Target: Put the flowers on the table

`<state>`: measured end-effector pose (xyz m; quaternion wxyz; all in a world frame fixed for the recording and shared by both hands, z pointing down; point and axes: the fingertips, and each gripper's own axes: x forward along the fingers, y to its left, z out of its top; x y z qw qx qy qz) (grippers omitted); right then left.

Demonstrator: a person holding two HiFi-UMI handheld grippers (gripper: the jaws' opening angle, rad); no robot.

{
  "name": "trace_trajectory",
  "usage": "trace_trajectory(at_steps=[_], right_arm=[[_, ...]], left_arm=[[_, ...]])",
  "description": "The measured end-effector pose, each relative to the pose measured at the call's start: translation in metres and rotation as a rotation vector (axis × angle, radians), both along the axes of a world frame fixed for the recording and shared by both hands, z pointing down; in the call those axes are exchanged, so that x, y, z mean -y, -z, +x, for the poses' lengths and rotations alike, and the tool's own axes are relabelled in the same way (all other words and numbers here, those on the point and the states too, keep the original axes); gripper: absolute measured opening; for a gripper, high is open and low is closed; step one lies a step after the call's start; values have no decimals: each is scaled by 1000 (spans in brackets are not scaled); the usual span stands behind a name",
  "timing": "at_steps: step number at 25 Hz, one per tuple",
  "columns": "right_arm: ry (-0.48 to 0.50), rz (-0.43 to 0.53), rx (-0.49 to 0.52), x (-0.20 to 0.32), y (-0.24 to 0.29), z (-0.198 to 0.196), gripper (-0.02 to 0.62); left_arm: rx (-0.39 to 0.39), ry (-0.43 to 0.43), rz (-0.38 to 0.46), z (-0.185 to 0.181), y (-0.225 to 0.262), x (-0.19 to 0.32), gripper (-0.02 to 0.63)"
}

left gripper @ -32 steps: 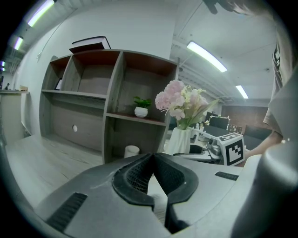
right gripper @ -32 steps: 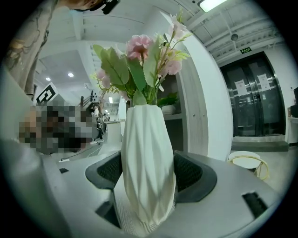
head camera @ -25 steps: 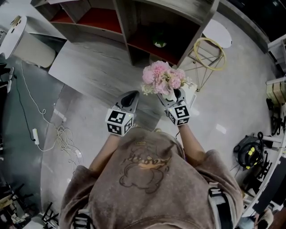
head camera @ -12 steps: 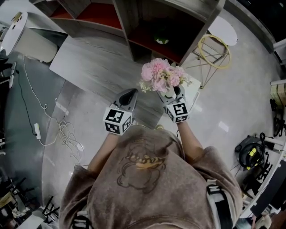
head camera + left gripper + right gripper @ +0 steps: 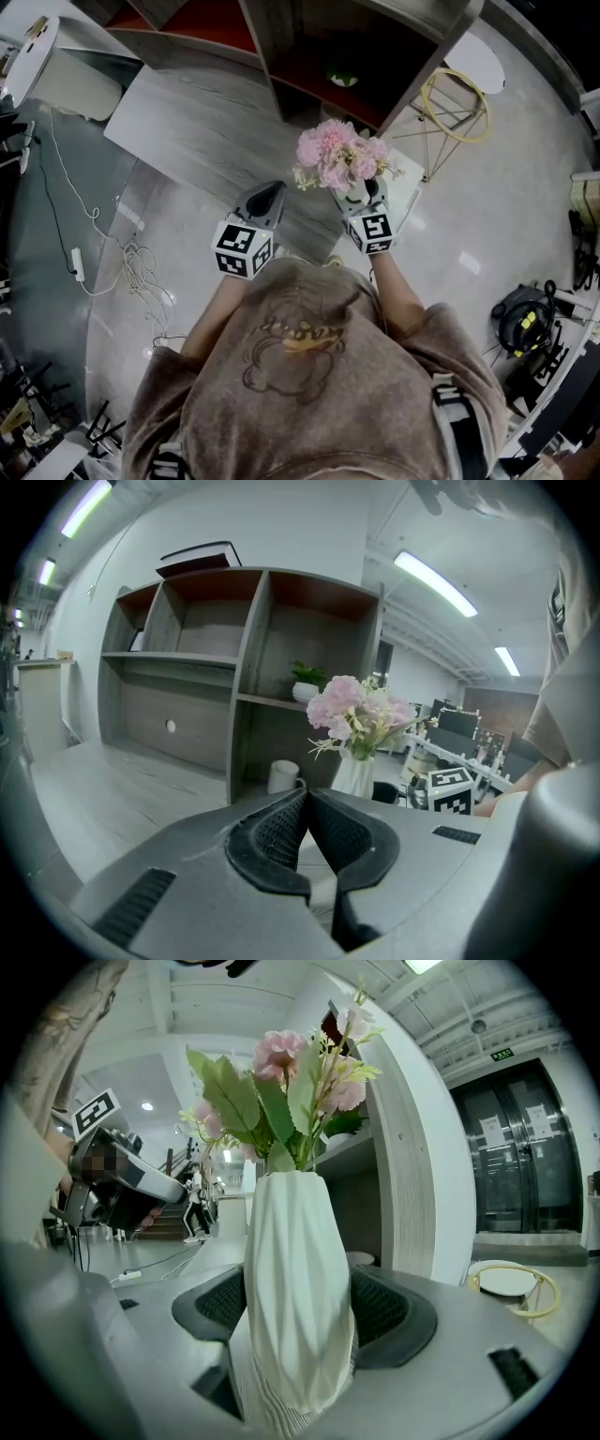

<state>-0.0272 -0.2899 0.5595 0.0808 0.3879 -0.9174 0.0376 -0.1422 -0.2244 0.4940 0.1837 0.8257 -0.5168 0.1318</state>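
Right gripper view: the right gripper (image 5: 302, 1305) has its fingers (image 5: 386, 1309) closed on either side of a white faceted vase (image 5: 298, 1269), gripping the lower body. The vase stands upright and holds pink flowers (image 5: 281, 1058) with green leaves; whether it contains water cannot be seen. It looks rigid and smooth, so it is probably breakable and liable to slip. The spreading bouquet likely makes it top-heavy, which favours this low grip on the body rather than one on the soft stems.

Head view: the vase is held in the air beside the edge of the grey desk (image 5: 202, 141), not yet set down.

Left gripper view: the left gripper (image 5: 307, 799) has its tips pressed together and holds nothing. Beyond it, a shelf unit (image 5: 248, 658) holds a mug (image 5: 283, 776) and a potted plant (image 5: 307, 680).
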Motion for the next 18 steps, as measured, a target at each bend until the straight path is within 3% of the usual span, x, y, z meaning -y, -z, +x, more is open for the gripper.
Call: trace_trajectory(at_steps=[18], right_arm=[[12,-29,33,-1,-15,3,331]], left_arm=[[17,4,-24,-2,-7,8,18]])
